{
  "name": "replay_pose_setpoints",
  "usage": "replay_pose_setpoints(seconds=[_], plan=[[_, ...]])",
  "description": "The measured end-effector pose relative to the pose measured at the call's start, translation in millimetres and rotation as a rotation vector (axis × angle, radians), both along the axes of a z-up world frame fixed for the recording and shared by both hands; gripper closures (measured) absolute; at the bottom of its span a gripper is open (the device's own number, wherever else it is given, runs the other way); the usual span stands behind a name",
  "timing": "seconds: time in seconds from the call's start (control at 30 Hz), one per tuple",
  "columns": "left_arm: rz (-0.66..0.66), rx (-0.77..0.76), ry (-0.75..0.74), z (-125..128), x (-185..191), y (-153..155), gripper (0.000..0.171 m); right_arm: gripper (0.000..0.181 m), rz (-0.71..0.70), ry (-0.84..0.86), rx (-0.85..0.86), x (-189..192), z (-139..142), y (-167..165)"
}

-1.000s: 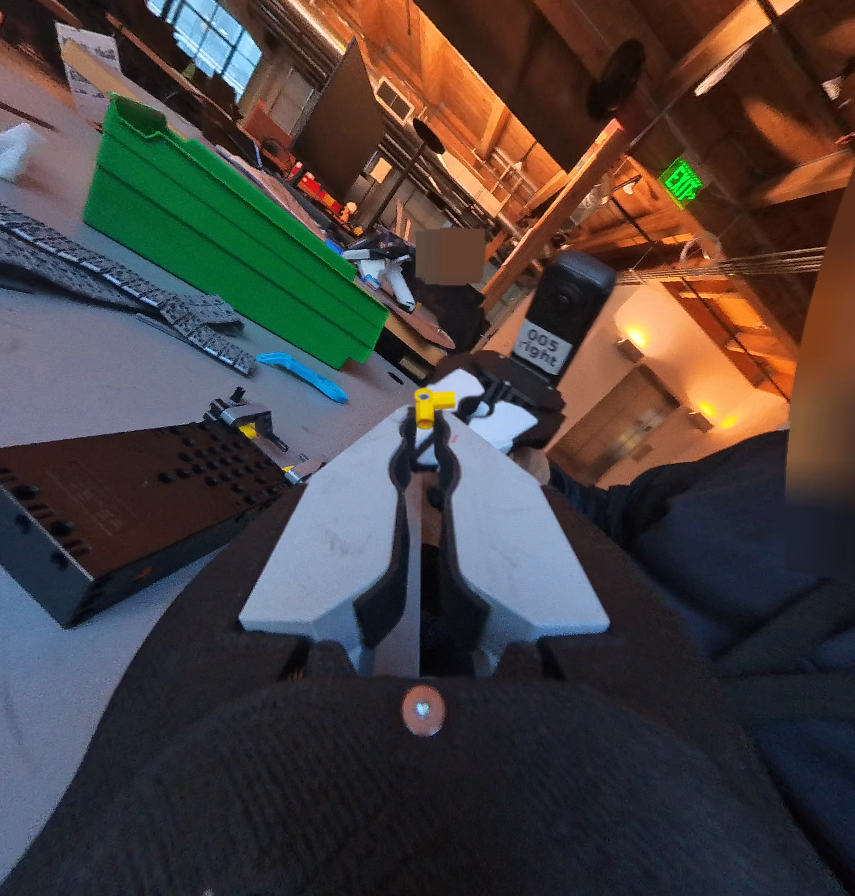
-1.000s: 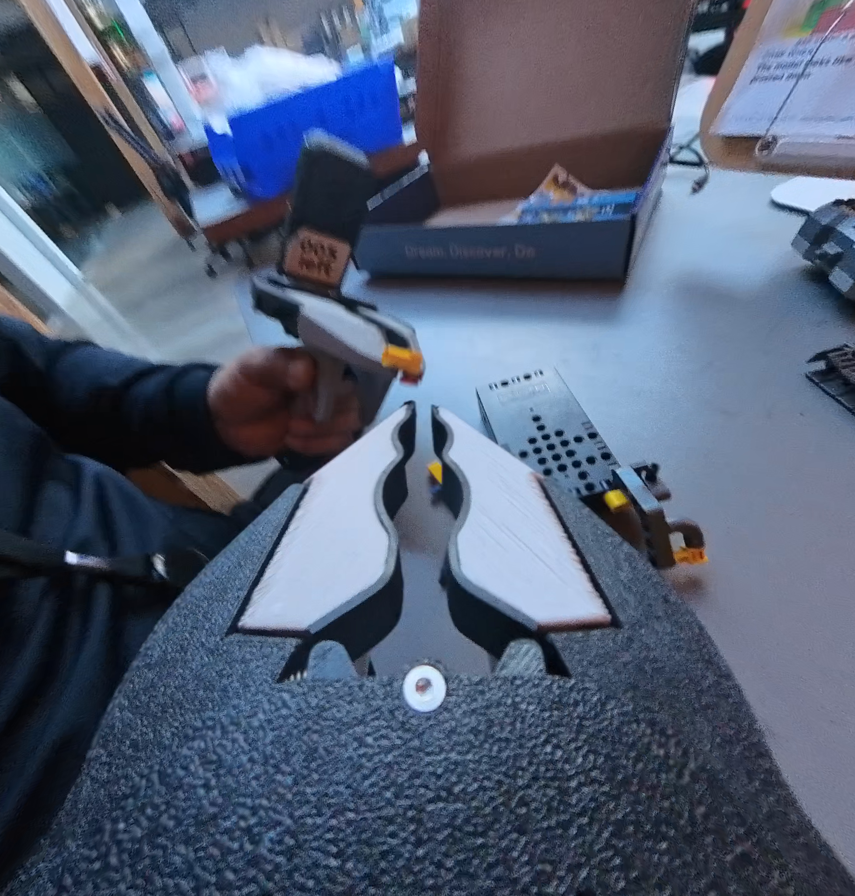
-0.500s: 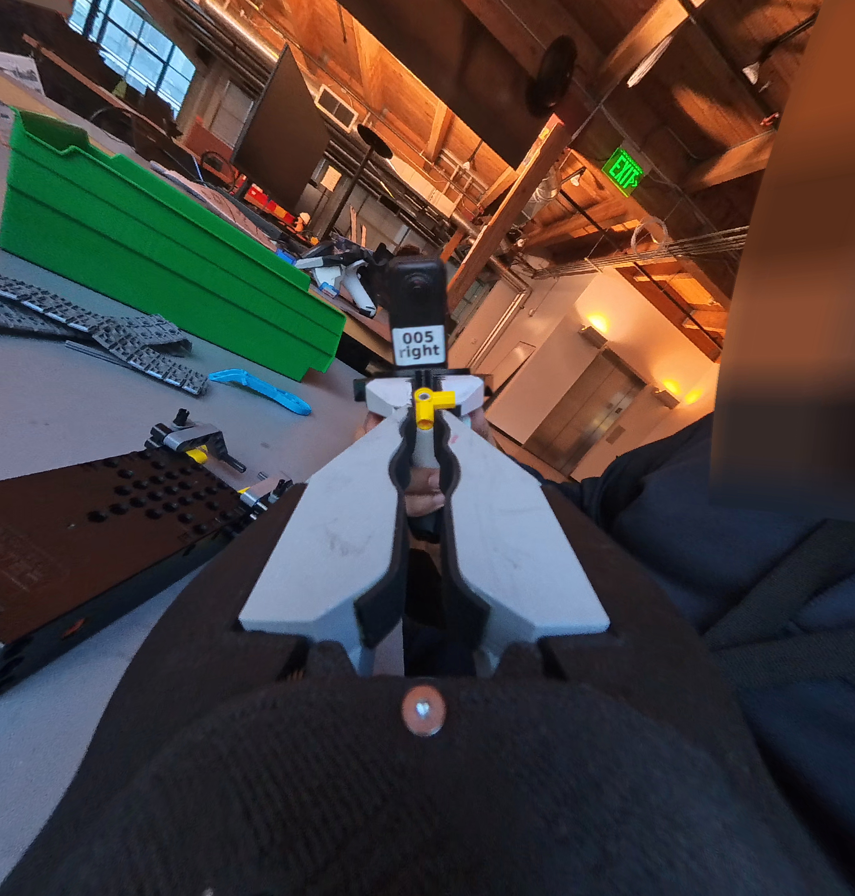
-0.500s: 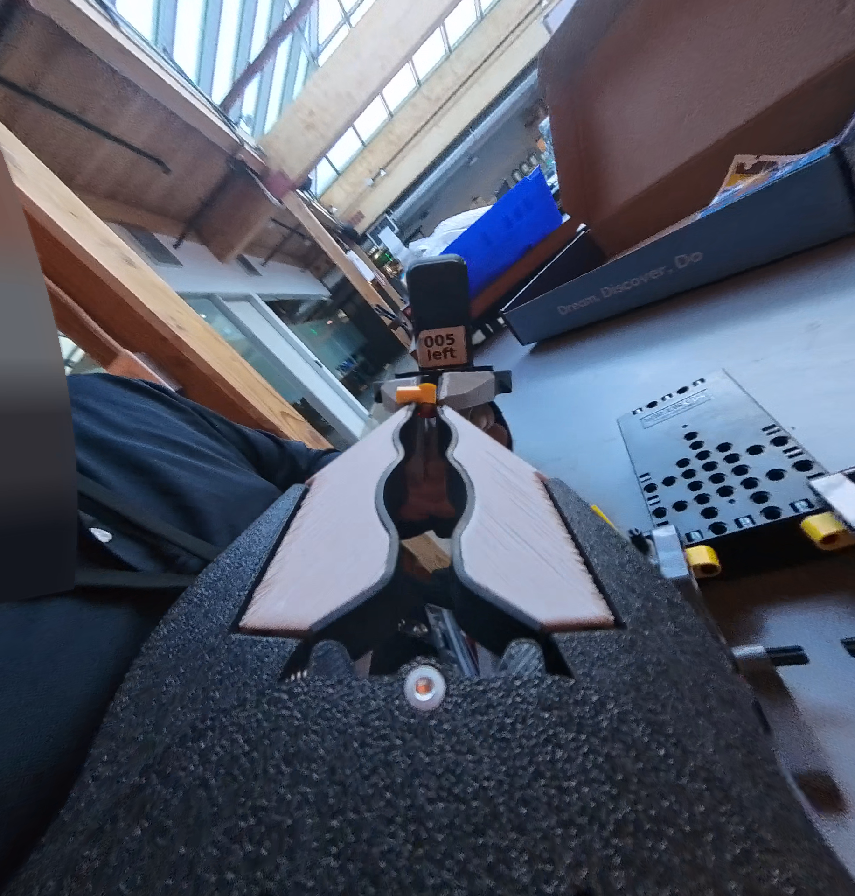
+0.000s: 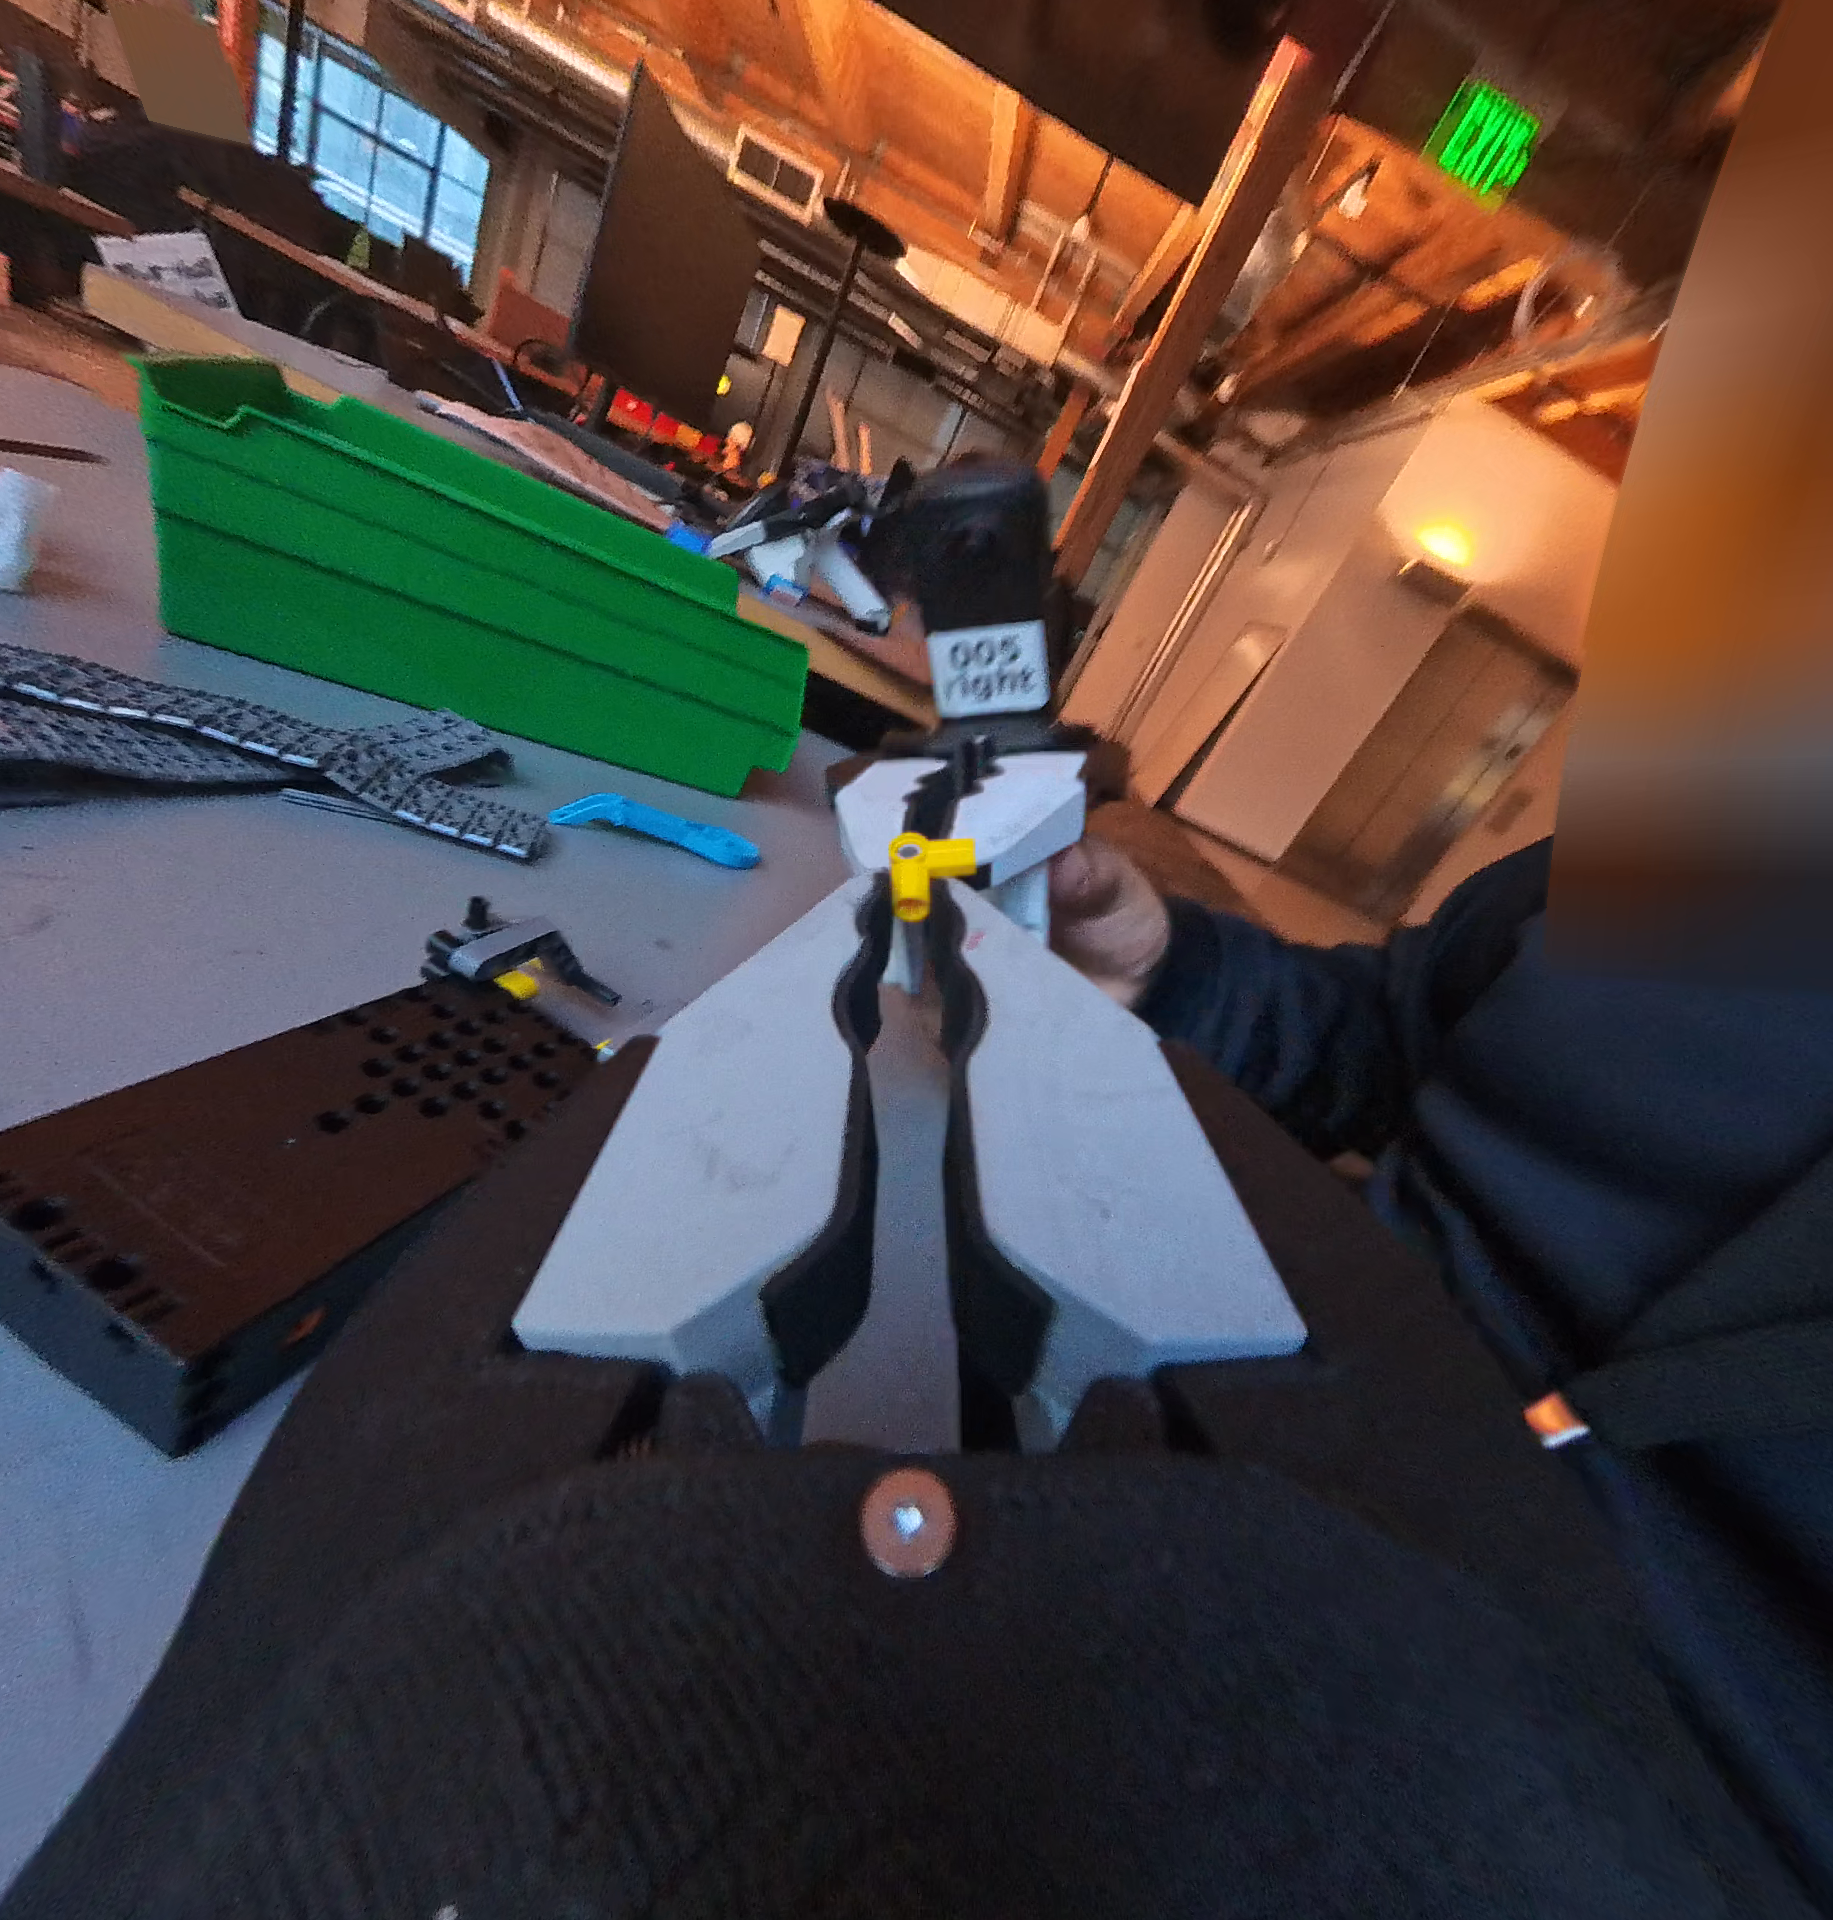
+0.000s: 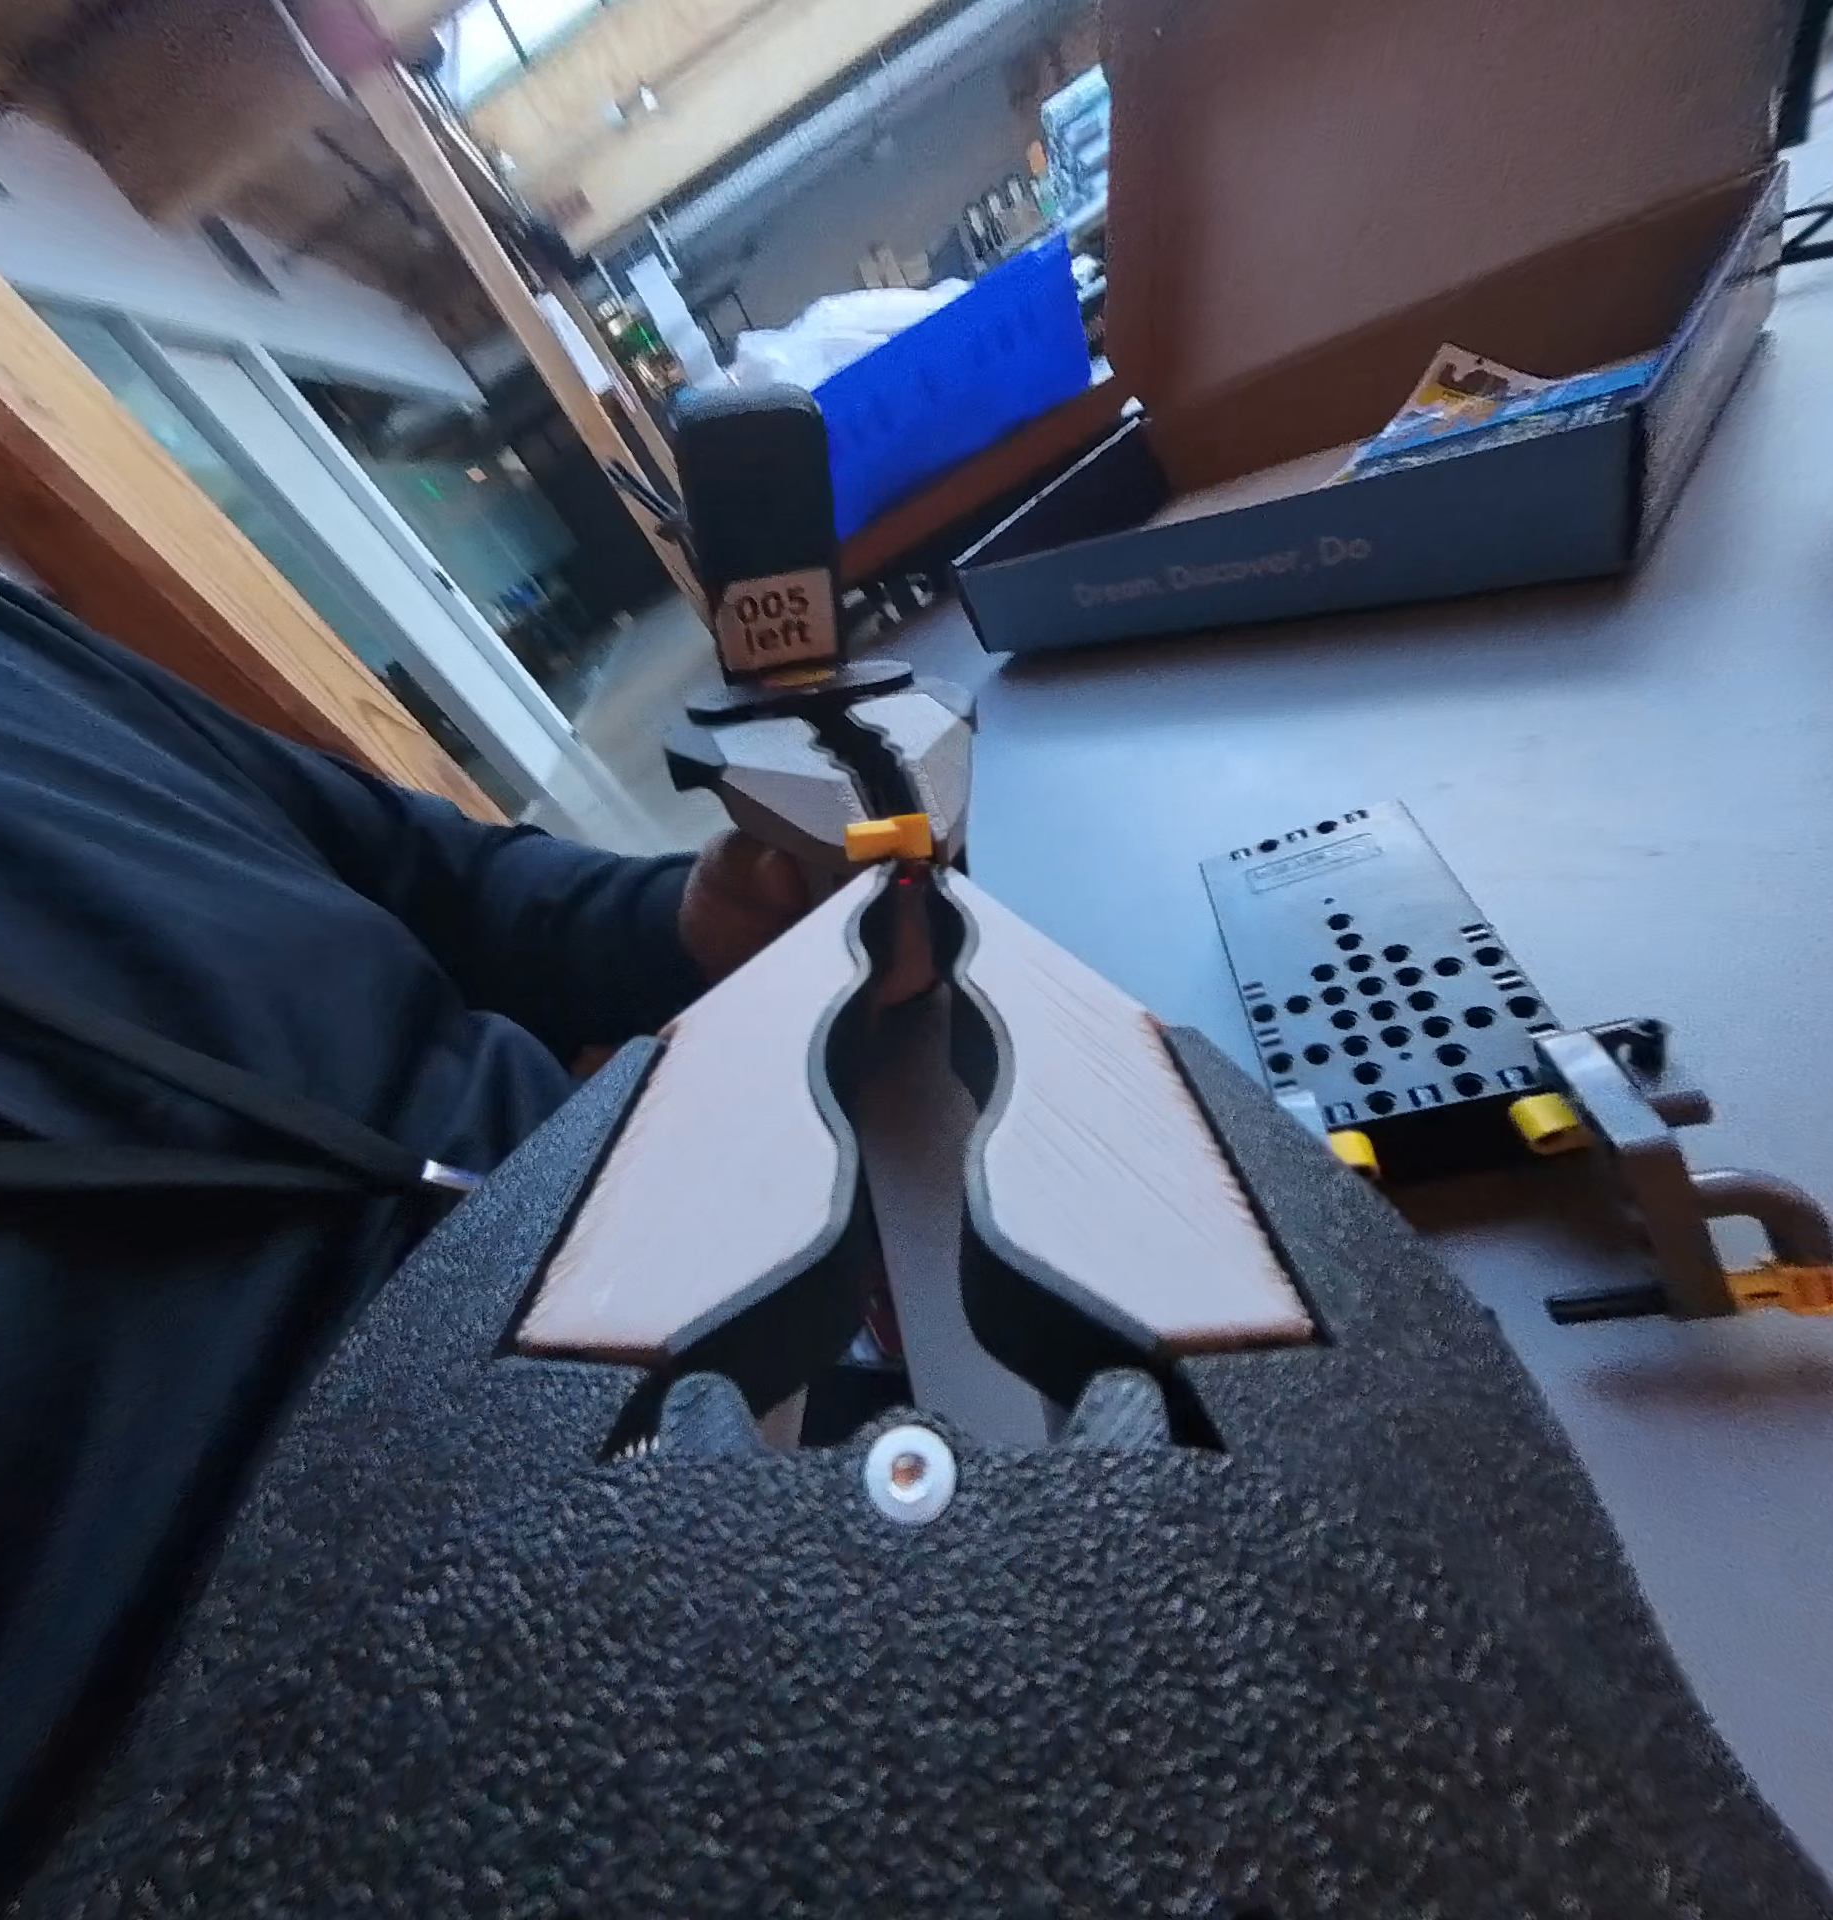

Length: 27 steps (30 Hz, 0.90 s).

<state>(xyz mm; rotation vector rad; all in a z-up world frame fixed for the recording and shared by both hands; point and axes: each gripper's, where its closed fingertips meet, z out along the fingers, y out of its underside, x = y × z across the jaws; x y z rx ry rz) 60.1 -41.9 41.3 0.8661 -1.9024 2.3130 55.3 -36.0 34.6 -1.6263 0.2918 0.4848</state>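
My left gripper (image 5: 912, 894) is shut on a small yellow connector piece (image 5: 920, 868) and holds it in the air above the table edge. My right gripper (image 5: 959, 805) faces it tip to tip, just behind the yellow piece. In the right wrist view my right gripper (image 6: 908, 879) has its jaws nearly together, with a small red piece (image 6: 907, 882) showing between the tips. The left gripper (image 6: 896, 821) holds the yellow piece (image 6: 888, 837) right in front of them. A hand (image 6: 746, 904) grips each tool.
A black perforated box (image 5: 216, 1174) lies on the grey table (image 5: 164, 935) and shows in the right view (image 6: 1379, 997) with a grey and yellow assembly (image 6: 1660, 1174). Beyond are a green bin (image 5: 455, 582), a blue piece (image 5: 663, 831), grey studded plates (image 5: 216, 738) and an open cardboard box (image 6: 1307, 571). My left and right fingertips are right by each other.
Both grippers swung up to face each other and closed the distance. Their tips now nearly meet at the yellow piece, and both views have tilted back down toward the table.
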Motion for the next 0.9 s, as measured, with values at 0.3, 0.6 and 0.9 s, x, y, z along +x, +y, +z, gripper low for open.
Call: replay_pose_setpoints(seconds=[0.3, 0.6, 0.9], plan=[[0.050, 0.091, -0.006, -9.1, 3.6, 0.9, 0.167, 0.181, -0.077, -0.206, -0.152, 6.9, -14.5, -0.2], [0.032, -0.065, 0.085, -1.6, 14.1, 21.0, 0.167, 0.181, -0.155, -0.277, -0.260, 17.2, -37.2, -16.0], [-0.061, 0.515, 0.027, -60.3, -3.7, 16.0, 0.167, 0.160, -0.097, -0.333, -0.574, -4.7, -93.9, -35.4]])
